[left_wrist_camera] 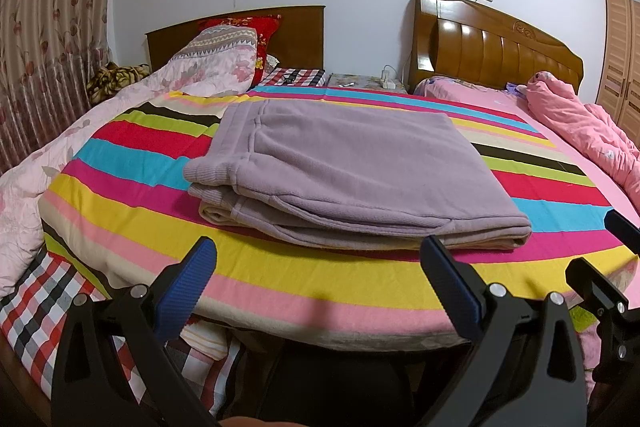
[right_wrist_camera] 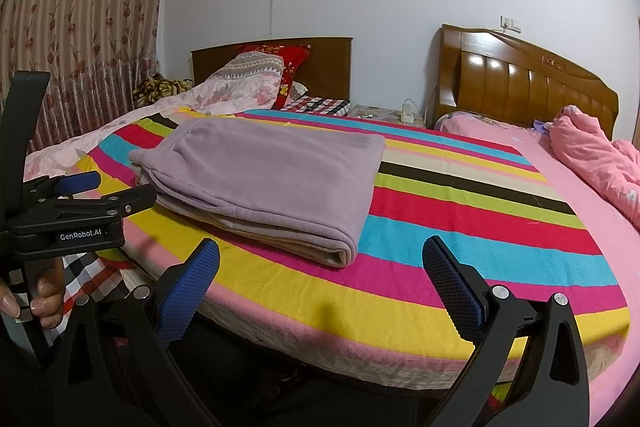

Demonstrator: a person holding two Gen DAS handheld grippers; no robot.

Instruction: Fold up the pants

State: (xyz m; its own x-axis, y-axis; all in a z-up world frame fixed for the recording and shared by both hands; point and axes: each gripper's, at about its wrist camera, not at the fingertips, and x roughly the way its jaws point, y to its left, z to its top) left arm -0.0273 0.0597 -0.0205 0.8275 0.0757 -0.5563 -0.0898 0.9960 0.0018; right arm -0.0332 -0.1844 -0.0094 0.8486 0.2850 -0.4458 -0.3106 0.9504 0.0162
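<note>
The lilac fleece pants [left_wrist_camera: 344, 171] lie folded into a thick flat stack on the striped blanket [left_wrist_camera: 280, 279], with the ribbed waistband at the left. In the right wrist view the pants [right_wrist_camera: 272, 179] sit left of centre. My left gripper [left_wrist_camera: 320, 275] is open, its blue pads spread wide just in front of the stack's near edge and holding nothing. My right gripper [right_wrist_camera: 320, 279] is open too, off the stack's near right corner, empty. The left gripper [right_wrist_camera: 80, 203] also shows at the left edge of the right wrist view, held by a hand [right_wrist_camera: 36, 299].
The striped blanket [right_wrist_camera: 460, 227] covers the near bed. A floral quilt [left_wrist_camera: 48, 163] and pillows [left_wrist_camera: 224, 47] lie at the left. A pink duvet [left_wrist_camera: 592, 135] is bunched at the right. Two wooden headboards [left_wrist_camera: 500, 51] and a small nightstand [left_wrist_camera: 364, 81] stand by the wall.
</note>
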